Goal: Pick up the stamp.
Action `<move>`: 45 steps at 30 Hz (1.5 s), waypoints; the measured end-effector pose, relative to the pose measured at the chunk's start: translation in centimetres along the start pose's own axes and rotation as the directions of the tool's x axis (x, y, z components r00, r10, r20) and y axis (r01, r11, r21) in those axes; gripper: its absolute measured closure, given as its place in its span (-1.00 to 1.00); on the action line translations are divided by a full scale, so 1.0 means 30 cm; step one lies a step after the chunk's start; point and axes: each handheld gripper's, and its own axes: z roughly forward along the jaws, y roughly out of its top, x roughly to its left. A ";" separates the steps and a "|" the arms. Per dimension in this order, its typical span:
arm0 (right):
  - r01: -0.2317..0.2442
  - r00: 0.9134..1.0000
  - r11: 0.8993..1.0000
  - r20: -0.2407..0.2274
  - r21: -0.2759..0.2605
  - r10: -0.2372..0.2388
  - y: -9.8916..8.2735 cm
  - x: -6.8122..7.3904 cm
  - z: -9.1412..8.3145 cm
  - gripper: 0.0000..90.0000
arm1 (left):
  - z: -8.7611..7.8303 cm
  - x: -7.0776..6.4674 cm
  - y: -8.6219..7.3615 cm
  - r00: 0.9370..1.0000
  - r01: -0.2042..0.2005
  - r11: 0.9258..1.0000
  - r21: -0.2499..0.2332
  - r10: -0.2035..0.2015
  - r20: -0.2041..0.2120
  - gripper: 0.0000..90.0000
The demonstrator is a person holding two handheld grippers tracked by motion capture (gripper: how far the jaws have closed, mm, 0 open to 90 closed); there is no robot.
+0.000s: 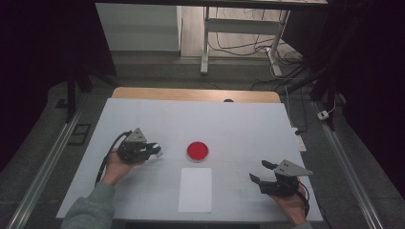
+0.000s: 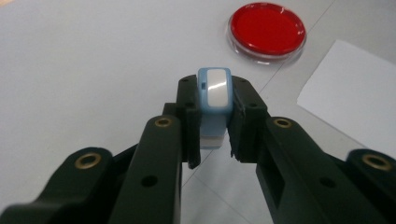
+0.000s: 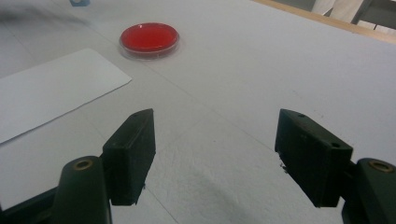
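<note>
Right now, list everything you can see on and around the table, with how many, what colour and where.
small block: one, light blue with a white face, clamped between the left gripper's jaws.
round dish: one, clear with red filling, at mid table just beyond the sheet.
paper sheet: one, white, flat on the near middle of the table.
table cover: one, white, spread over the wooden tabletop.
desk frame: one, white, on the floor beyond the table, with cables around it.
left gripper: one, black, left of the dish, shut on the block.
right gripper: one, black, near right of the table, jaws apart with nothing between them.
</note>
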 end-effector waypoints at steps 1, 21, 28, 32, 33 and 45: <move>-0.003 1.000 1.000 0.000 0.000 0.003 0.000 -0.001 0.000 -0.36 | -0.003 -0.002 0.001 1.000 0.002 1.000 -0.005 -0.002 0.000 0.69; 0.000 1.000 1.000 0.008 -0.004 0.000 -0.002 0.000 -0.002 -0.36 | -0.078 -0.048 0.044 0.999 0.031 0.993 -0.116 -0.027 0.043 0.69; 0.002 1.000 1.000 0.010 -0.008 -0.002 0.000 0.001 -0.002 -0.36 | -0.090 -0.072 0.058 0.996 0.040 0.989 -0.144 -0.028 0.082 0.69; 0.003 1.000 1.000 0.011 -0.007 -0.003 -0.001 -0.001 -0.002 -0.36 | -0.098 -0.086 0.071 0.995 0.036 0.987 -0.158 -0.020 0.097 0.69; 0.000 1.000 1.000 0.012 -0.007 0.000 -0.001 -0.001 -0.002 -0.36 | -0.099 -0.091 0.074 0.994 0.044 0.985 -0.166 -0.026 0.105 0.69; 0.003 1.000 1.000 0.018 -0.005 -0.003 -0.002 -0.002 -0.006 -0.35 | -0.092 -0.143 0.100 0.984 0.038 0.981 -0.190 -0.004 0.177 0.69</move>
